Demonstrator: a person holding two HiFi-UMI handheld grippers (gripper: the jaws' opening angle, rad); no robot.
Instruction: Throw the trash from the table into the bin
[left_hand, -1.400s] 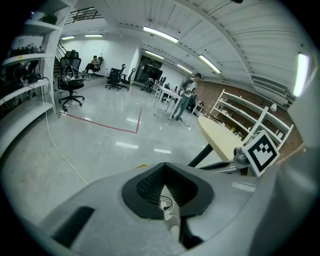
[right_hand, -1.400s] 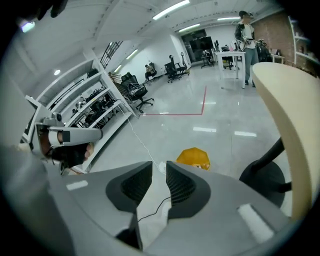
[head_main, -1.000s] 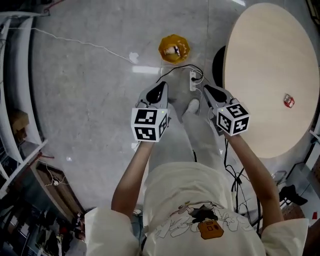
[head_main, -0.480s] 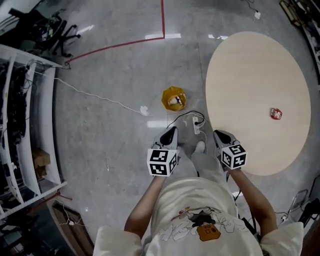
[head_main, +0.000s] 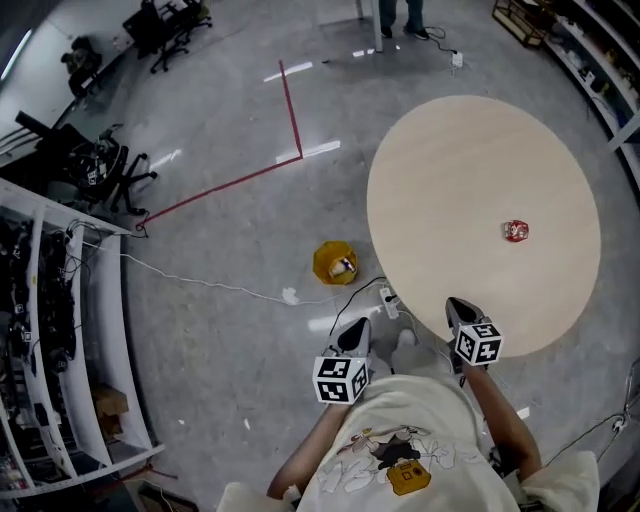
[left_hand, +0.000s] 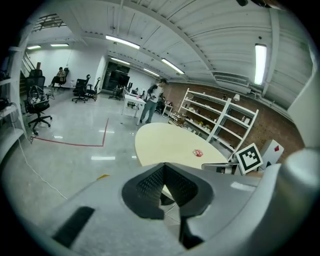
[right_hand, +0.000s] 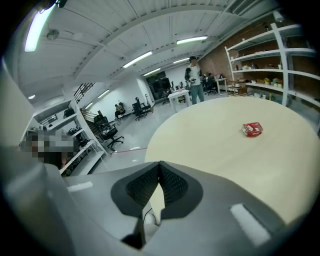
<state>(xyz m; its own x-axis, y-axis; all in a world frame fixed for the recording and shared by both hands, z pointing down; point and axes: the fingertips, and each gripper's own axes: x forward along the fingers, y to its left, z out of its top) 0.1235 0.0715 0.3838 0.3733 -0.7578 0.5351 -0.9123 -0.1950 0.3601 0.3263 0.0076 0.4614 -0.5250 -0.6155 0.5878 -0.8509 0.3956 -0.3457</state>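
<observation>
A red crumpled wrapper (head_main: 515, 231) lies on the round pale table (head_main: 440, 160), right of its middle; the same wrapper (right_hand: 252, 129) shows ahead of my right gripper and farther off in the left gripper view (left_hand: 198, 153). The yellow bin (head_main: 334, 262) stands on the floor left of the table with a scrap inside. My left gripper (head_main: 357, 326) is shut and empty, held over the floor between bin and table. My right gripper (head_main: 455, 303) is shut and empty at the table's near edge, well short of the wrapper.
A power strip (head_main: 389, 298) with black cables lies on the floor beside the table's near-left edge, and a white cable (head_main: 200, 283) runs left from it. White shelving (head_main: 60, 330) lines the left side. Office chairs (head_main: 100, 165) and a standing person (head_main: 400, 15) are far off.
Both grippers have risen and swung from facing the bin toward the table, staying shut. The view has lifted, so the whole table and the far room now show.
</observation>
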